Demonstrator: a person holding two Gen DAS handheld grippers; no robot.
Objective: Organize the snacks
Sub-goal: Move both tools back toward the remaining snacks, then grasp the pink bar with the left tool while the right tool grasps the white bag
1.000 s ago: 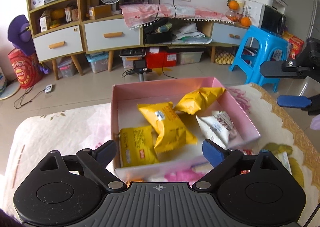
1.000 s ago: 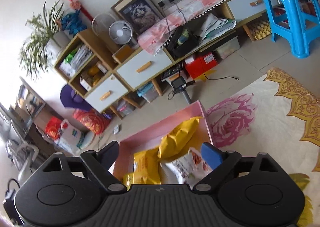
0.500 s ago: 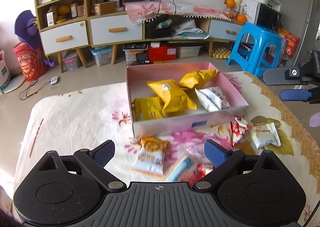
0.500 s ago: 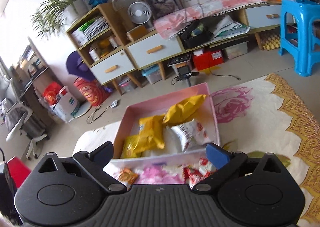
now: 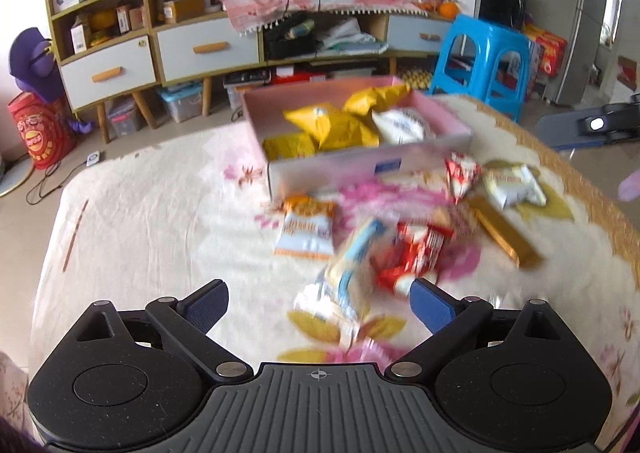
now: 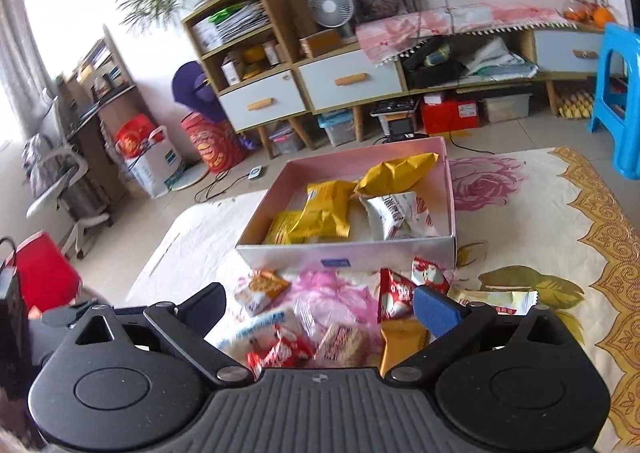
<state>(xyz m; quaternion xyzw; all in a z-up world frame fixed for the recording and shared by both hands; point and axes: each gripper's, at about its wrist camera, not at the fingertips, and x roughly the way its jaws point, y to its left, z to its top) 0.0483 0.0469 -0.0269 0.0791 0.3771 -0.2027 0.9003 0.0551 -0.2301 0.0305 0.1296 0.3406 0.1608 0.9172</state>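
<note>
A pink box [image 5: 360, 169] on the flowered blanket holds yellow packets [image 5: 332, 125] and a white packet [image 5: 400, 125]. Loose snacks lie in front of it: an orange-and-white packet [image 5: 306, 229], a long blue-and-white packet [image 5: 352, 265], a red packet [image 5: 416, 257], a gold bar [image 5: 504, 233] and a pale packet [image 5: 512, 185]. My left gripper [image 5: 320, 301] hangs open above the near snacks, holding nothing. My right gripper [image 6: 320, 305] is open and empty above the same pile, short of the box [image 6: 344, 253]. The gold bar [image 6: 400, 341] and a red-and-white packet [image 6: 396, 293] lie by its right finger.
The blanket [image 5: 160, 213] has bare room left of the snacks. A gold border [image 6: 608, 253] marks its right edge. Behind stand drawer cabinets [image 6: 344, 81], a blue stool [image 5: 484, 53], storage bins and cables on the floor.
Both grippers have drawn back from the box toward me, so the loose snacks in front of it have come into view. The right view has rolled to level.
</note>
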